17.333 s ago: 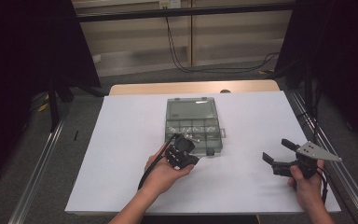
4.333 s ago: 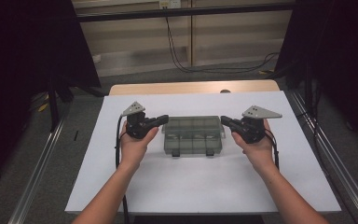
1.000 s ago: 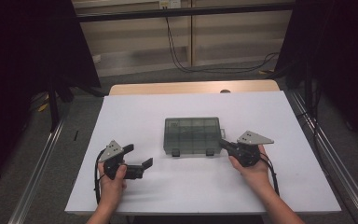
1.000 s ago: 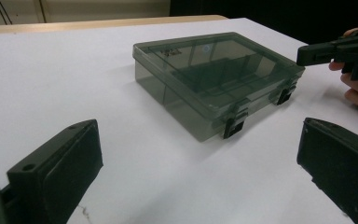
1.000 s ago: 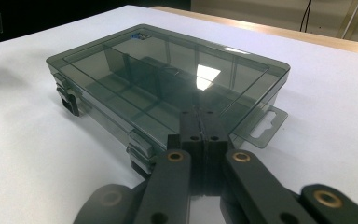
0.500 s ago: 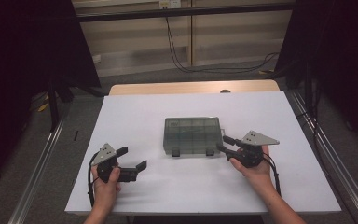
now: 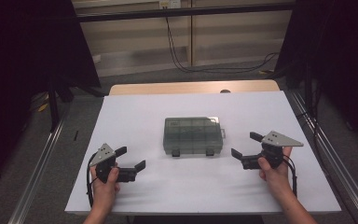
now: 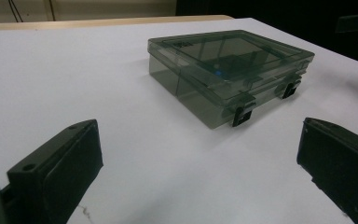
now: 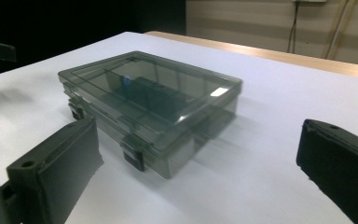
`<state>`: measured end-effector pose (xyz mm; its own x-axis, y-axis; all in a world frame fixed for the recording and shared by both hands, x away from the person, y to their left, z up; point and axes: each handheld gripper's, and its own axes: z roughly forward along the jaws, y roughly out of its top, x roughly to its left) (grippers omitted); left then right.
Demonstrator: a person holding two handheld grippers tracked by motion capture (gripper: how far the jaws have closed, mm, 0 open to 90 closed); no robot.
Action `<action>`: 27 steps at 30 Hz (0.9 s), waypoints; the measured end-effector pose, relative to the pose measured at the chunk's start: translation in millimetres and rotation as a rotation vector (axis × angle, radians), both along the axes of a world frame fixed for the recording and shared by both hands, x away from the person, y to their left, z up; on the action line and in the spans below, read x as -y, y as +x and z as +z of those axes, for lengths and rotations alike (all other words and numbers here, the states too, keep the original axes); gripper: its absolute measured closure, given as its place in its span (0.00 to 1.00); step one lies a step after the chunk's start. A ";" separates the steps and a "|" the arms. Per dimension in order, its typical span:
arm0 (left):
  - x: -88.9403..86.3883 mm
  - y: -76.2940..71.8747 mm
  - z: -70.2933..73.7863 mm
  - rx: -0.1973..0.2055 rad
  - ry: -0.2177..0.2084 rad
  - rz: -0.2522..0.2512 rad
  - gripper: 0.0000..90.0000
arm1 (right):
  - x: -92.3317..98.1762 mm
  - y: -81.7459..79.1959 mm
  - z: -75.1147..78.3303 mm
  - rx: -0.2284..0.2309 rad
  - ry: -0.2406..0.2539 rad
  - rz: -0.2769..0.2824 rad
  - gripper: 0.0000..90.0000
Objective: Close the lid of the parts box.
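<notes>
A smoky translucent compartment box (image 7: 193, 135) lies in the middle of the white table, its lid down and two black latches on its near side. My left gripper (image 7: 131, 158) stands open at the near left, apart from the box, with nothing between its jaws. My right gripper (image 7: 245, 145) is open too, a little right of the box's front right corner. The left gripper view has the box (image 8: 228, 70) ahead between my open left gripper (image 8: 198, 135). In the right gripper view the box (image 9: 154, 98) lies close ahead of my open right gripper (image 9: 198, 130).
A white sheet (image 7: 135, 116) covers the table, with a wooden strip (image 7: 191, 87) along the far edge. Metal rails (image 7: 328, 158) run down both sides. Black cables (image 7: 182, 60) hang over the floor behind. Dark curtains stand left and right.
The box lid, open at first, is now down. Both grippers, earlier at the box's two ends, have drawn back toward the near edge. In the last second the right one shifted slightly right.
</notes>
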<state>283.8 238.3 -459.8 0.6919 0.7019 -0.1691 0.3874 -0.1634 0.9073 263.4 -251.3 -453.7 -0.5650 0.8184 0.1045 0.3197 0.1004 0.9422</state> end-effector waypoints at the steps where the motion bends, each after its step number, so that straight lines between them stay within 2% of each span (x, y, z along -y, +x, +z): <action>1: -0.1 0.0 0.1 0.000 0.001 0.000 0.00 | 3.7 -1.6 0.2 0.005 -0.001 -0.002 0.00; 10: -0.1 -0.3 -0.2 -0.003 -0.004 0.003 0.00 | 35.4 -21.7 3.6 0.009 -0.020 -0.064 0.00; 15: -0.8 0.0 -0.2 -0.003 -0.008 0.002 0.00 | 49.0 -31.5 1.0 -0.007 -0.029 -0.096 0.00; 27: -1.0 -0.1 0.2 -0.003 -0.020 0.002 0.00 | 77.8 -50.4 -2.2 -0.024 -0.021 -0.157 0.00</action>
<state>283.7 239.3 -459.6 0.6899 0.6998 -0.1851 0.3905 -0.1445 0.9092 213.0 -329.1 -455.9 -0.4279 0.8985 0.0983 0.3551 0.0671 0.9324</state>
